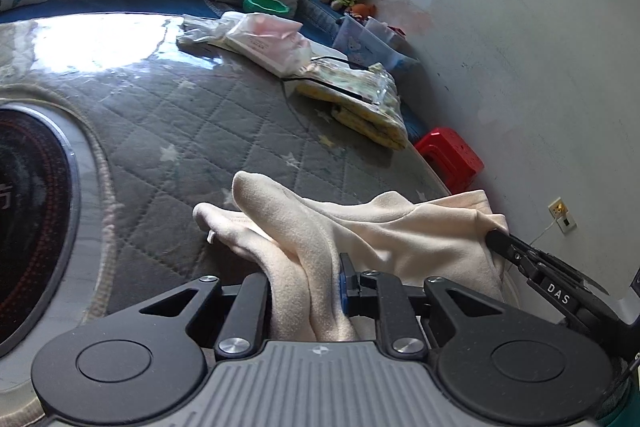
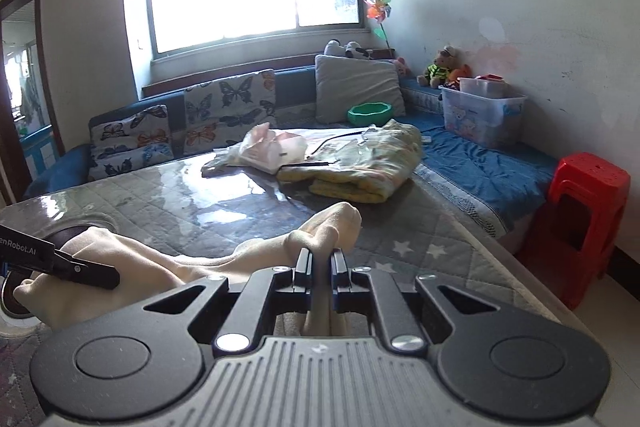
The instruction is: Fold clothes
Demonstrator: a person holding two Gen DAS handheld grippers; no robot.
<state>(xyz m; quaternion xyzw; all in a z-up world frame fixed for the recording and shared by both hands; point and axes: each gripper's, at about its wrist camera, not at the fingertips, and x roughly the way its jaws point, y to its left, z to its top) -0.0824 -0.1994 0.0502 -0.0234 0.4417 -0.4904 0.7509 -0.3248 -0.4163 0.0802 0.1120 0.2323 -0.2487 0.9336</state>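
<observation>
A cream fleece garment (image 1: 384,231) is held above the grey quilted table cover (image 1: 192,131). My left gripper (image 1: 310,279) is shut on a bunched fold of it; the cloth hides the left finger. My right gripper (image 2: 321,261) is shut on another bunched edge of the same garment (image 2: 328,227). The right gripper's fingers also show at the right of the left wrist view (image 1: 508,245), pinching the cloth. The left gripper's fingers show at the left of the right wrist view (image 2: 86,271), on the garment's other end. The cloth stretches between the two grippers.
A folded yellow blanket (image 2: 360,163) and plastic bags (image 2: 272,147) lie at the table's far side. A round induction hob (image 1: 32,211) is set in the table at the left. A red stool (image 2: 580,219), a clear storage bin (image 2: 480,115) and a blue sofa (image 2: 480,163) stand to the right.
</observation>
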